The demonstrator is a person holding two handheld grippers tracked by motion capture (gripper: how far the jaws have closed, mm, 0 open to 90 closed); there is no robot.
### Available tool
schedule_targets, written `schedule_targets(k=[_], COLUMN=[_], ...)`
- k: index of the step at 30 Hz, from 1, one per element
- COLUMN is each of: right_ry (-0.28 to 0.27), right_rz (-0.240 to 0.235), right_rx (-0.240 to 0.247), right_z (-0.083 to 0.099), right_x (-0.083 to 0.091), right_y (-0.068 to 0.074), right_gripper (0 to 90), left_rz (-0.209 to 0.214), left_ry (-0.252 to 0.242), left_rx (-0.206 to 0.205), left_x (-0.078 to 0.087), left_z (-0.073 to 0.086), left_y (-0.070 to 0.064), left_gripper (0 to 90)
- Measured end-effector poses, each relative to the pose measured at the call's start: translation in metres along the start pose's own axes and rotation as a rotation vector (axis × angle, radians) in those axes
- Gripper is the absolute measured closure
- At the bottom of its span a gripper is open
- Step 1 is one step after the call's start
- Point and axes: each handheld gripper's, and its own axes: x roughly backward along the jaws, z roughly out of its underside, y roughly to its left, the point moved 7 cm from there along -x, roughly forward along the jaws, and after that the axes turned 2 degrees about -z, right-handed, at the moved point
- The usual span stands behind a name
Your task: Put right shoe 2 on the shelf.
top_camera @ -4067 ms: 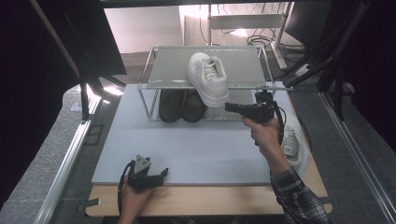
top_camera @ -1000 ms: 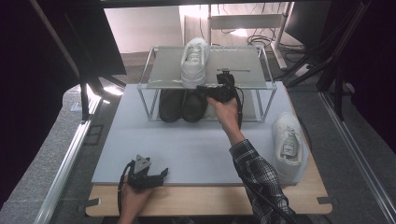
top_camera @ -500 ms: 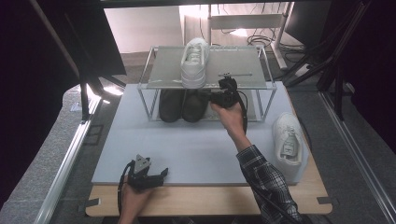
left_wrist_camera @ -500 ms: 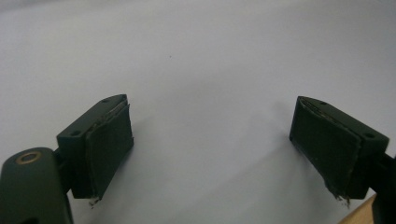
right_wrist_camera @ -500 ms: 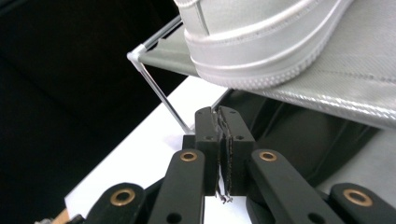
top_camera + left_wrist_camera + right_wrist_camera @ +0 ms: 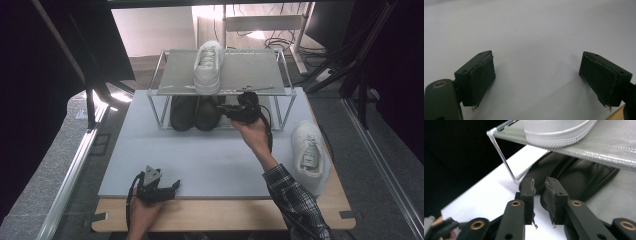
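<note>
High view: right gripper (image 6: pixel 235 112) at frame center, just by the black shoes (image 6: pixel 195 113) under the rack (image 6: pixel 260 75). Left gripper (image 6: pixel 159 189) idle, lower left.

Left gripper view: jaws wide, nothing between.

Right gripper view: jaws narrow, a slim gap, nothing held, aimed at the shoe (image 6: pixel 574 180) mid-frame. Looks light, flexible, maybe slick; pinch the heel collar.

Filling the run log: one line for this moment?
right gripper: nearly shut, empty, at black shoes under rack | left gripper: open, idle on mat
</note>
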Motion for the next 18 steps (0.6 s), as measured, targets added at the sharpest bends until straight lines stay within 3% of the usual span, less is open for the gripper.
schedule_targets(k=[11,18], right_ry=[0.053,0.082], right_rz=[0.056,0.078], right_rx=[0.13,0.151], right_z=[0.021,0.037], right_x=[0.003,0.007], right_y=[0.009,0.007], right_gripper=[55.4,49.5], left_rz=[-0.001,0.0], left_ry=[0.002,0.0], left_rx=[-0.001,0.001], left_x=[0.0,0.0], left_z=[0.0,0.0], left_y=[0.0,0.0], left_gripper=[12.8,12.8])
